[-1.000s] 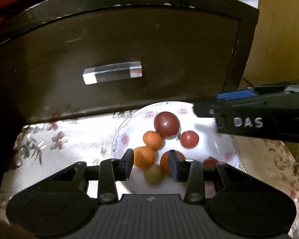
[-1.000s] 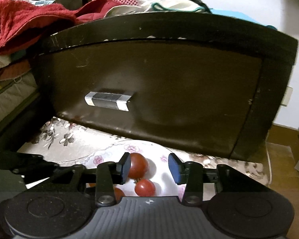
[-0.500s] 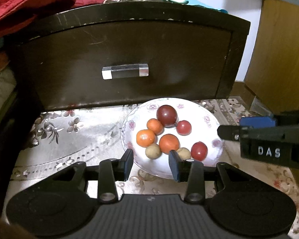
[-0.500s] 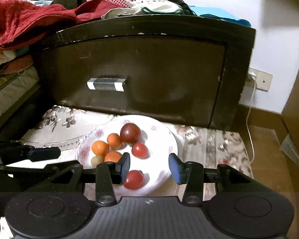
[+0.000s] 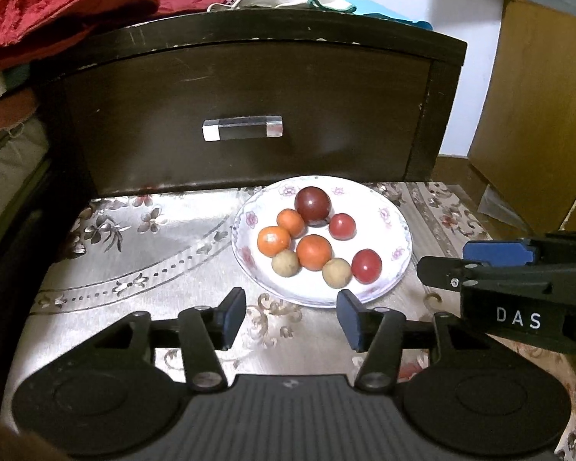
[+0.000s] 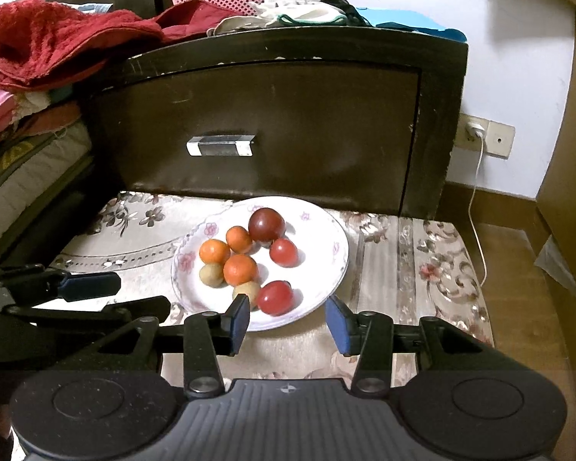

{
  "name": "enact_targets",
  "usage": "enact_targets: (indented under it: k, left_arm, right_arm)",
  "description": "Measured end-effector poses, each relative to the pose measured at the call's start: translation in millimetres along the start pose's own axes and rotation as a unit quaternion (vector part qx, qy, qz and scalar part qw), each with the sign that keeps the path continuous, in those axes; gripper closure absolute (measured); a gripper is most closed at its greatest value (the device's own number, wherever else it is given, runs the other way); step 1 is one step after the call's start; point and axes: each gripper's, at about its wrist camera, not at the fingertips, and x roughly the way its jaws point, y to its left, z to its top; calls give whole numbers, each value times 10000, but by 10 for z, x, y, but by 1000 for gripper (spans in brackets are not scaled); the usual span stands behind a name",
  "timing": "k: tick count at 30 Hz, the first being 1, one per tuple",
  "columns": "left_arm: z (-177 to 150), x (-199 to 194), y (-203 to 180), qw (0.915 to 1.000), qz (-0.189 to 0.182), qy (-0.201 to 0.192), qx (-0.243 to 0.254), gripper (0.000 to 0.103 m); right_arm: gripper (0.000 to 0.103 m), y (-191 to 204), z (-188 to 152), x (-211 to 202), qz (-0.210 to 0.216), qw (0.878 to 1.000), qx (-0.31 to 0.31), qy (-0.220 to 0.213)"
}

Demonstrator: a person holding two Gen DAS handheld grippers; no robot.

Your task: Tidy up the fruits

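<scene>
Eight fruits sit grouped on the plate [image 5: 397,265] (none gripped), so the left gripper [image 5: 291,315], just widening, and right gripper [image 6: 287,317] hover spread, empty.

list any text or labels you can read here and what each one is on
"DAS": white capitals on the black body of the right gripper, seen from the left wrist view.
A small light mark on each gripper's ribbed base is too small to read.
No readable text on the plate, fruits or drawer.

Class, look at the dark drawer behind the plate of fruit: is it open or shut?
Shut. The drawer front sits flush inside its dark frame, no gap or interior showing, and its handle is untouched.
</scene>
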Motion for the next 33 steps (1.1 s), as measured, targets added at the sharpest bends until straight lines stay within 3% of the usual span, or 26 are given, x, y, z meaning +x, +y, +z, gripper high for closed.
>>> enact_targets:
  k: [9, 20, 33]
  left_arm:
    - [-80, -112, 3, 9999, 51, 7, -141, 35]
    - [-177, -275, 28, 9983, 492, -100, -290, 6]
    - [-276, -377, 46, 9978, 554, -107, -360, 3]
  right_arm:
    - [62, 47, -81, -114, 1, 10000, 48, -46]
    - [61, 96, -172, -299, -74, 9998, 134, -92]
    - [60, 149, -249, -428, -56, 9999, 113, -102]
